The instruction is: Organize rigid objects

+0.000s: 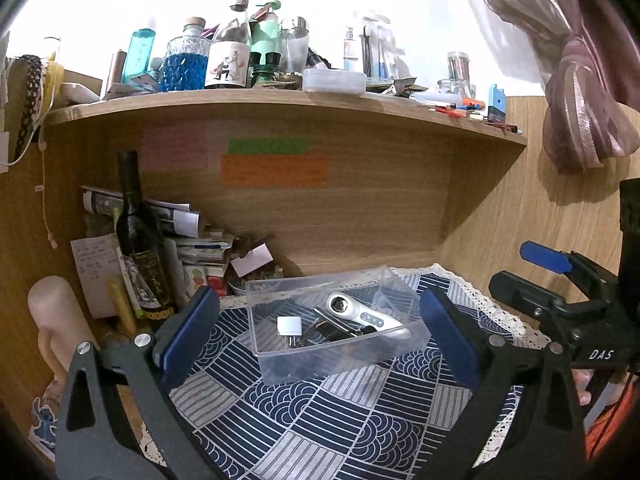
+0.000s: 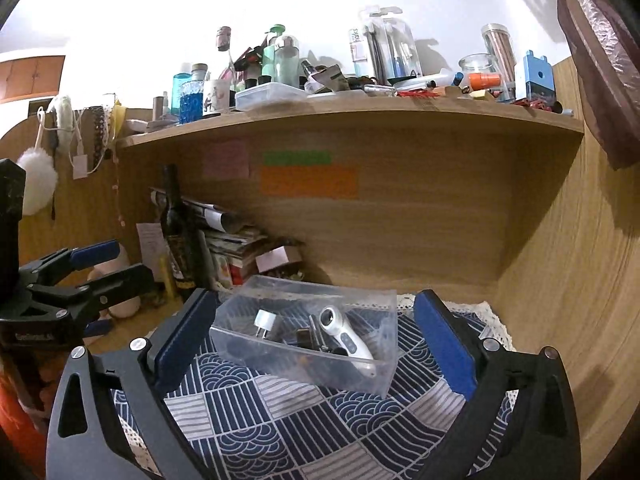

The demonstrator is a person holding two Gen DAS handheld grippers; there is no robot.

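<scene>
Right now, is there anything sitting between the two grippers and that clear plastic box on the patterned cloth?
Nothing visible does. The clear plastic box sits on the patterned cloth straight ahead of the open left gripper and the open right gripper, with only bare cloth between. The wine bottle and paper pile stand off to the left.

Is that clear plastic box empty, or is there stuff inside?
Not empty. The clear box holds a white handheld device, a small white plug and some dark bits.

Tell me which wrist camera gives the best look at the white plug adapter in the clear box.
The left wrist view: the white plug adapter shows its flat face through the clear box with little glare. In the right wrist view the adapter sits smaller, turned sideways behind the box wall, partly blurred.
</scene>
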